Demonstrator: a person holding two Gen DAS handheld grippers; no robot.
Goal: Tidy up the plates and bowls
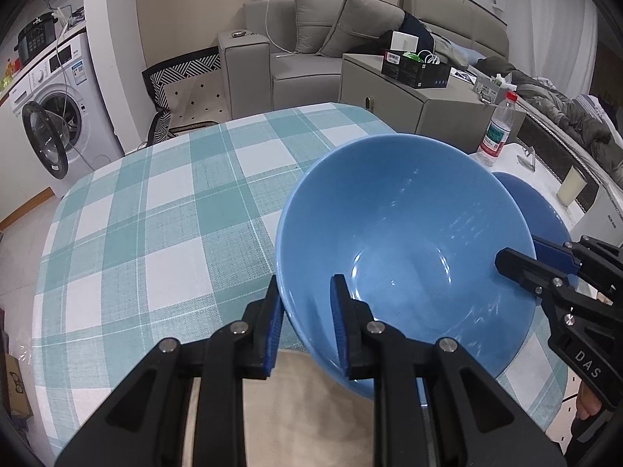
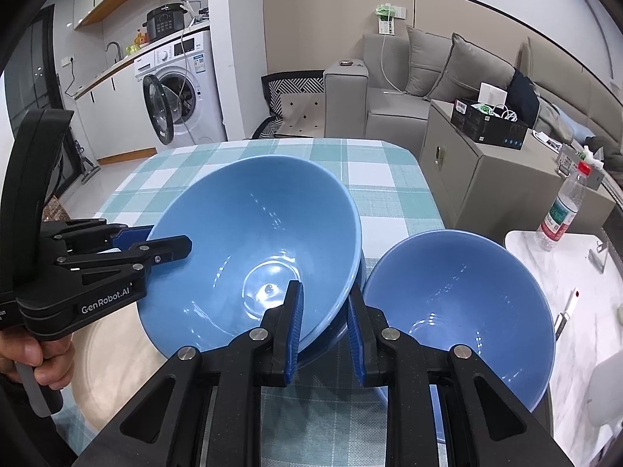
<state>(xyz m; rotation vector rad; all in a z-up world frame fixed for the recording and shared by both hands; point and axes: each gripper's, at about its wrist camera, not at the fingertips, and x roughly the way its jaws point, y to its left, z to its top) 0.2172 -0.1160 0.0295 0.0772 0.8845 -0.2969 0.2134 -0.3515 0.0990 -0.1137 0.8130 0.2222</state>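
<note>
Two grippers of mine clamp one large blue bowl (image 2: 253, 249) by its rim, and this is where trouble can come. On the left side, my left gripper (image 1: 305, 323) is closed on the near rim, one pad outside the wall and one inside. On the right side, my right gripper (image 2: 325, 325) pinches the opposite rim in the same way. The bowl hangs tilted above the checked tablecloth (image 1: 155, 202), near the table edge. I think the glazed wall may slip from such narrow pads if my hands move unequally. Just beside it, at right, stands a smaller blue bowl (image 2: 459, 299); a swing of the large one could knock it.
</note>
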